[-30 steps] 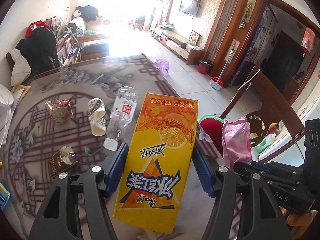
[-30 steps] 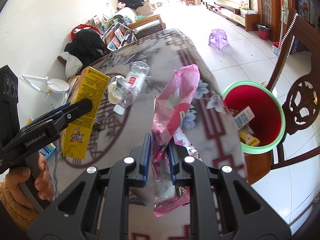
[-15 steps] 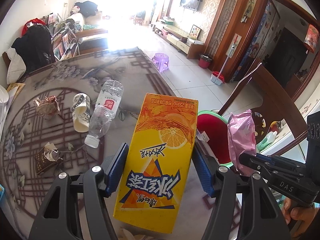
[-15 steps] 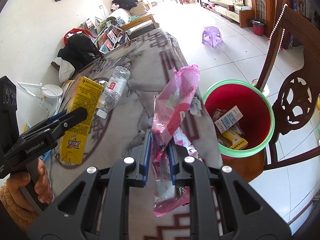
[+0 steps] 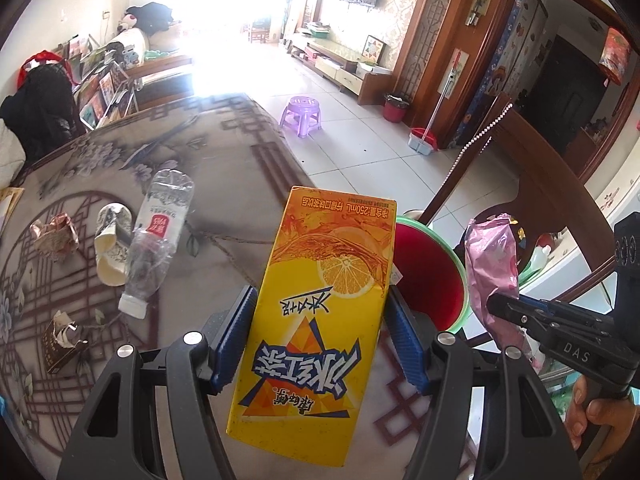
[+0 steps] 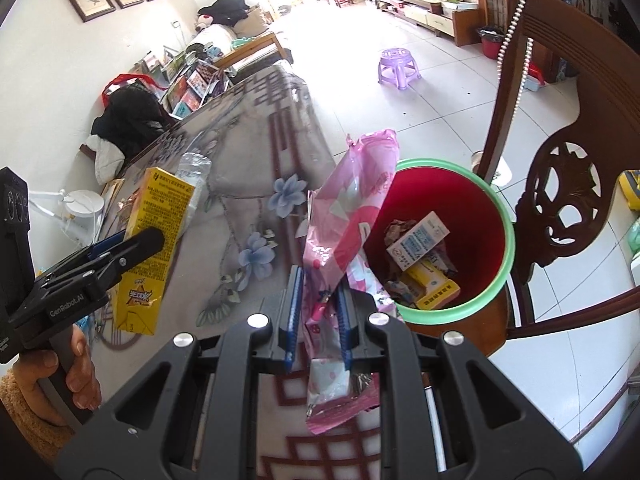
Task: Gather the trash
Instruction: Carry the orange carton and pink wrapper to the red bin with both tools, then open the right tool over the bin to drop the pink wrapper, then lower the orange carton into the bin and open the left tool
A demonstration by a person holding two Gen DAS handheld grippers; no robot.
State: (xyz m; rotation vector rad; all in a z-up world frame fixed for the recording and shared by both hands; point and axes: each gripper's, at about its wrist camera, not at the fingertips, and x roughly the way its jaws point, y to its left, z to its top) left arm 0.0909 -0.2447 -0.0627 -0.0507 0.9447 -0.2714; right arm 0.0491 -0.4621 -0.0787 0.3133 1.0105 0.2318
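I see both grippers carried sideways toward the table's edge since a second ago. Ahead of my right gripper (image 6: 318, 312), the bin (image 6: 505, 216) now sits just right of the fingers, far larger, its inside showing cartons; the wrapper (image 6: 348, 220) tip now overlaps its rim. Beyond my left gripper (image 5: 320, 340), the bottle (image 5: 154, 240) and cup (image 5: 110, 244) slide left of the fingers, while the bin (image 5: 448, 248) emerges behind the carton (image 5: 316, 320).

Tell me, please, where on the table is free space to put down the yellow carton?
Bare cloth lies between the plastic bottle and the table edge nearest the red bin, ahead of the yellow carton. The far end of the table is also free. It is crowded left of the bottle: paper cup, crumpled wrapper, brown box.
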